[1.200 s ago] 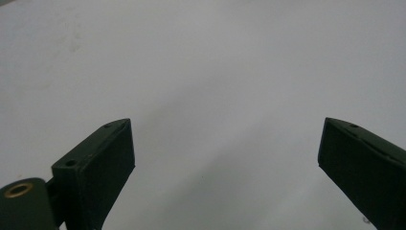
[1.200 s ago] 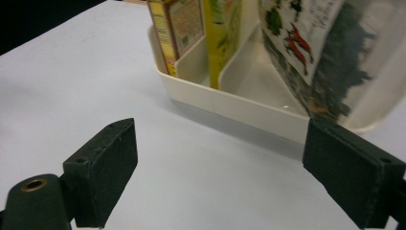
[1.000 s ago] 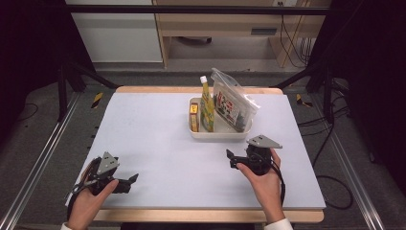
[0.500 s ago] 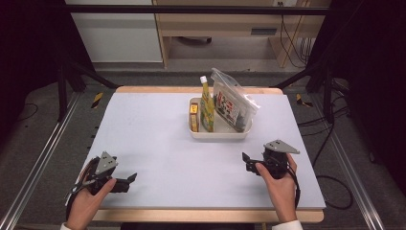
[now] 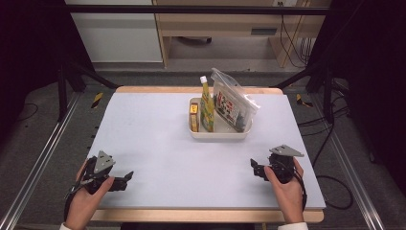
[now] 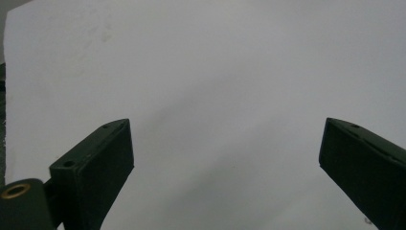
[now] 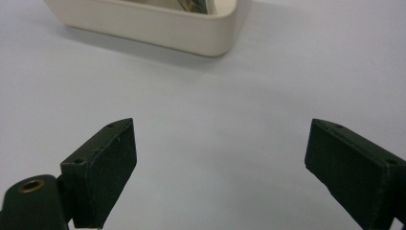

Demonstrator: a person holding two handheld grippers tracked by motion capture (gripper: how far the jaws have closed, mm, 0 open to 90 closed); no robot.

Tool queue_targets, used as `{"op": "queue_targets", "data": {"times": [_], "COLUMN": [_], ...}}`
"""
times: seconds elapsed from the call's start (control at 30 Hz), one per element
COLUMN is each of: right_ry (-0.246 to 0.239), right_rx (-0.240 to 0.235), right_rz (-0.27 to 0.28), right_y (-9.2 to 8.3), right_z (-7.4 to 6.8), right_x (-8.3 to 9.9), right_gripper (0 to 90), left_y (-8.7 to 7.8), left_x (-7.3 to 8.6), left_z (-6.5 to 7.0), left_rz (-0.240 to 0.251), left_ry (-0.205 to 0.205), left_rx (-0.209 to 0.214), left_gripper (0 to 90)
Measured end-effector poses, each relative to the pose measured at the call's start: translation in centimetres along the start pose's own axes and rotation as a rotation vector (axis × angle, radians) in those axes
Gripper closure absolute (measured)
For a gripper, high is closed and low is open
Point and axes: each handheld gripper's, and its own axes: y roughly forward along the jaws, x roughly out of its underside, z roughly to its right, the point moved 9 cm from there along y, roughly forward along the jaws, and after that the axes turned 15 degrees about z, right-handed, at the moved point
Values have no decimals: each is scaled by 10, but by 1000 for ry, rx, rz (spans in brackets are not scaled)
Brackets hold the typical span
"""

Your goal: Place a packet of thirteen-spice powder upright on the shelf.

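A cream tray (image 5: 220, 134) stands at the far middle of the white table top (image 5: 163, 143). In it are a yellow-green bottle (image 5: 207, 106) with a white cap, a small yellow-orange box (image 5: 193, 116) and a clear zip bag (image 5: 233, 103) of printed packets leaning to the right. My left gripper (image 5: 125, 178) rests at the near left, open and empty; its jaws stand wide apart over bare table (image 6: 225, 96). My right gripper (image 5: 255, 169) sits at the near right, open and empty. Its own view looks toward the tray's near wall (image 7: 158, 31).
The table's wooden edge (image 5: 201, 215) runs along the front. Metal rails (image 5: 33, 167) flank the table on both sides. A wooden shelf unit (image 5: 230, 28) and dangling cables (image 5: 297, 43) stand behind it. Black tripod legs (image 5: 76, 72) reach down at the back corners.
My right gripper has drawn back from near the tray toward the table's near right edge. The left gripper has stayed in place.
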Motion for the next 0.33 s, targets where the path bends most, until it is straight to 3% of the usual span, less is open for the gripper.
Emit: {"op": "queue_targets", "data": {"times": [0.13, 0.33], "right_ry": [-4, 9], "right_rx": [4, 51], "right_rz": [-20, 57], "right_y": [-1, -2], "right_z": [4, 15], "right_x": [7, 2], "right_gripper": [117, 111], "left_y": [0, 1], "left_x": [1, 1], "left_z": [-2, -2], "left_rz": [-7, -7], "left_ry": [-2, -2], "left_rx": [-6, -10], "left_gripper": [48, 48]}}
